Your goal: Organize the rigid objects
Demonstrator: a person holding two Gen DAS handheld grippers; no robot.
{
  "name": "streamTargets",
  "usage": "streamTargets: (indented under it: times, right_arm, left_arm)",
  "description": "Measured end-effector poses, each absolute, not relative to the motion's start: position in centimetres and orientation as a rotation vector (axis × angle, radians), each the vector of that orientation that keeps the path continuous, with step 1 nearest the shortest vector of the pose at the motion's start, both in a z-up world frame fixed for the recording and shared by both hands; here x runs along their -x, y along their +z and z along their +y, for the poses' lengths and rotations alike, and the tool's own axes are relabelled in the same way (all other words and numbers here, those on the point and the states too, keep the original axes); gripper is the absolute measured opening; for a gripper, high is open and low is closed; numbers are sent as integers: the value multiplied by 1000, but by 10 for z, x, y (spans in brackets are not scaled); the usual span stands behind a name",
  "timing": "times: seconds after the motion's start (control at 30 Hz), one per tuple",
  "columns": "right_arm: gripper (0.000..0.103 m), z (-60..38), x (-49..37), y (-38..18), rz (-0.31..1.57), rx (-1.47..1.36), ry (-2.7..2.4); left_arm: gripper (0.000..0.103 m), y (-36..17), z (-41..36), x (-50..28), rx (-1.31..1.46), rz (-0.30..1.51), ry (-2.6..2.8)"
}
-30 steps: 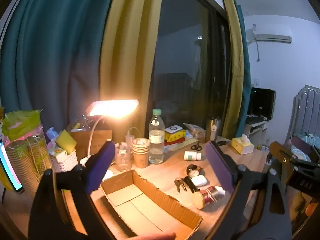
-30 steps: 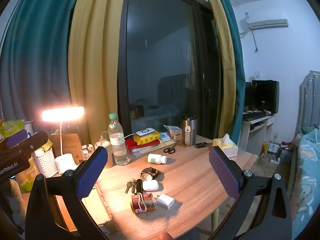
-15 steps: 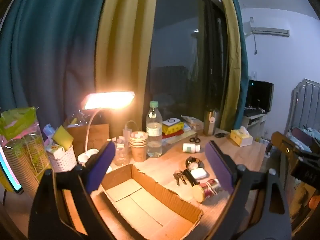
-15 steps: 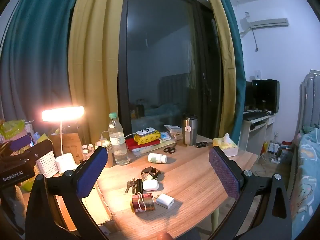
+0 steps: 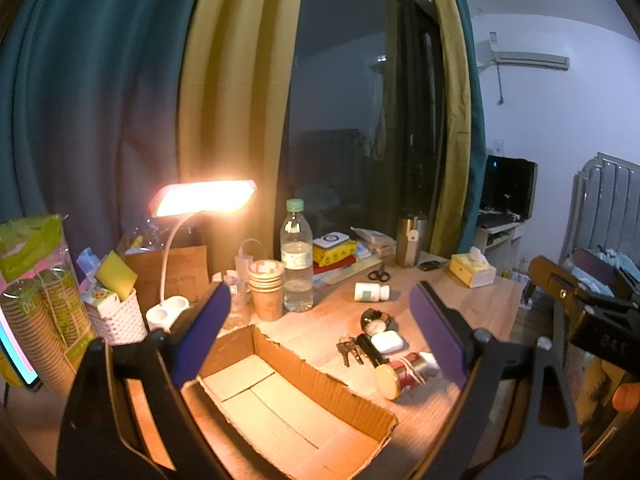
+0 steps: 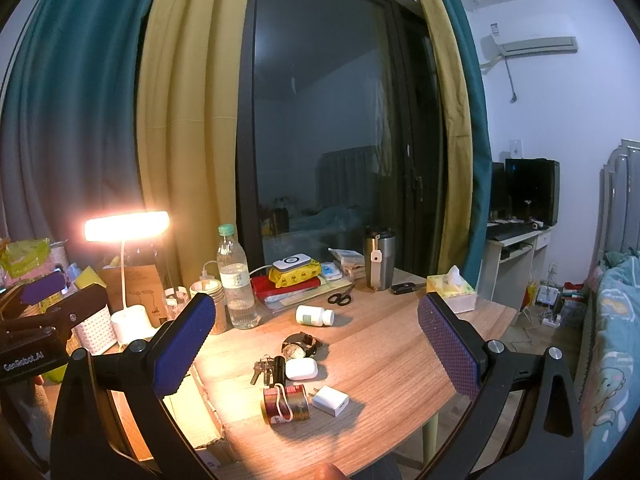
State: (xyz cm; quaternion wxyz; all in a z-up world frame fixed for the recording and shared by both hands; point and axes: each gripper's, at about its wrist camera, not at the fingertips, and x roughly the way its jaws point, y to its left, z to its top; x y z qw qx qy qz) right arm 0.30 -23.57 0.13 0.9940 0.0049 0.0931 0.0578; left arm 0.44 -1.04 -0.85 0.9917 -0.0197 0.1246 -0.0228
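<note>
"GenRobot.AI" on left claw body (image 6: pixel 28 354) | "50" on paper-cup pack (image 5: pixel 30 306)

— What carries everything?
— A wooden table (image 6: pixel 384 364), lit by a desk lamp (image 6: pixel 127 320) standing at its back left.
— And near the front?
— An open cardboard box (image 5: pixel 288 396) on the left; beside it a bunch of keys (image 6: pixel 266 368), a white earbud case (image 6: pixel 301 369), a wristwatch (image 6: pixel 300 346), a small tin (image 6: pixel 285 400) on its side and a white charger (image 6: pixel 330 400).
— Further back?
— A pill bottle (image 6: pixel 315 315) lying down, scissors (image 6: pixel 340 298), a water bottle (image 6: pixel 236 284), stacked paper cups (image 5: pixel 267 288), a steel tumbler (image 6: pixel 378 260), a tissue box (image 6: pixel 452 292) and a white basket (image 5: pixel 118 316).
</note>
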Motion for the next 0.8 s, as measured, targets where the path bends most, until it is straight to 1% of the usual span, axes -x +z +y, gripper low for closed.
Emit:
streamTargets:
  times: [0.8]
  right_arm:
    - [103,-235,0,2,190,-9,117]
  left_arm:
    - [91,-9,-7,1,61,246,-8]
